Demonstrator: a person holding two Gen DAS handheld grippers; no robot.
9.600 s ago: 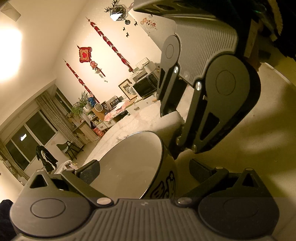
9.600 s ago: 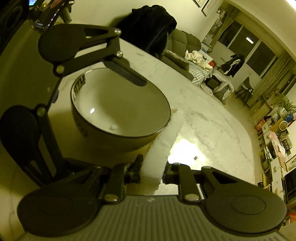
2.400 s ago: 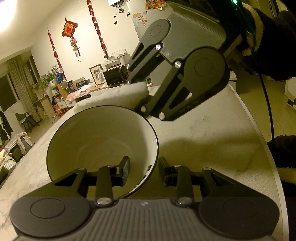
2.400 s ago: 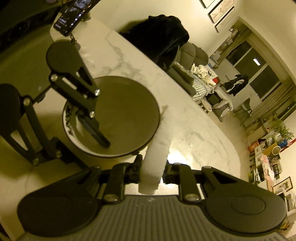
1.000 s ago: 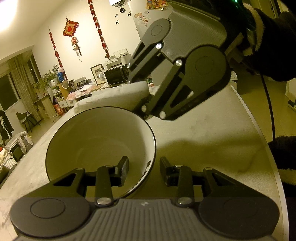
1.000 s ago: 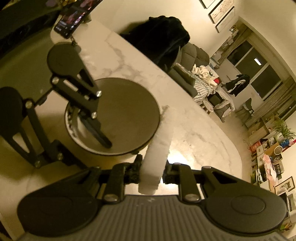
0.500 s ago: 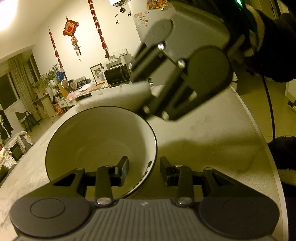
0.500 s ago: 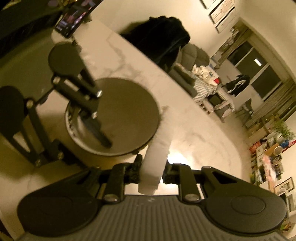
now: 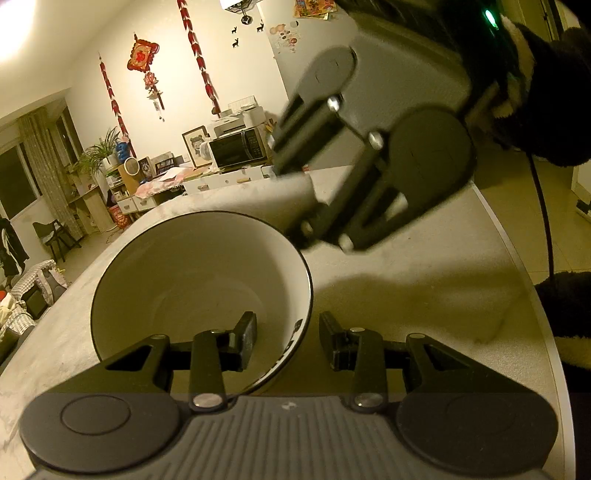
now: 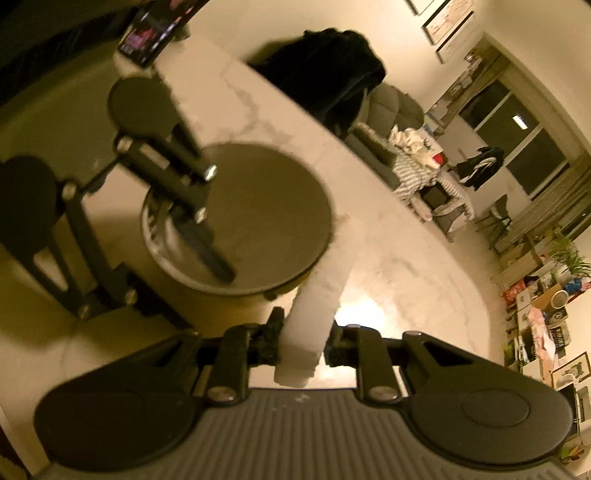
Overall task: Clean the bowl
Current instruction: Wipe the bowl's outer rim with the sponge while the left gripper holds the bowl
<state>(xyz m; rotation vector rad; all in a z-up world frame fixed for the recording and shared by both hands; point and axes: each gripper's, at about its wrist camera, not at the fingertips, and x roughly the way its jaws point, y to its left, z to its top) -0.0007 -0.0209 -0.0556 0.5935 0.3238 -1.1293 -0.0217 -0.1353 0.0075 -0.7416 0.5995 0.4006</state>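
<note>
Left wrist view: one white dark-rimmed ceramic bowl on marble surface.
Left gripper: parted, astride bowl's rim.
Right gripper: clamps one white sponge block.

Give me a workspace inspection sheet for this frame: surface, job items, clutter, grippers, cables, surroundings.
Surface: pale marble-look table with a rounded edge, bare around the work area.
Job's things: white bowl with a dark rim, upright on the table, inside looks empty; white sponge beside the bowl's rim.
Clutter: phone at the table's far end.
Grippers: left gripper straddles the bowl's near rim, one finger inside and one outside, gaps showing; right gripper shut on the sponge, motion-blurred.
Cables: dark cable hangs past the table's edge.
Surroundings: microwave, red wall decorations, sofa, windows dark outside.
</note>
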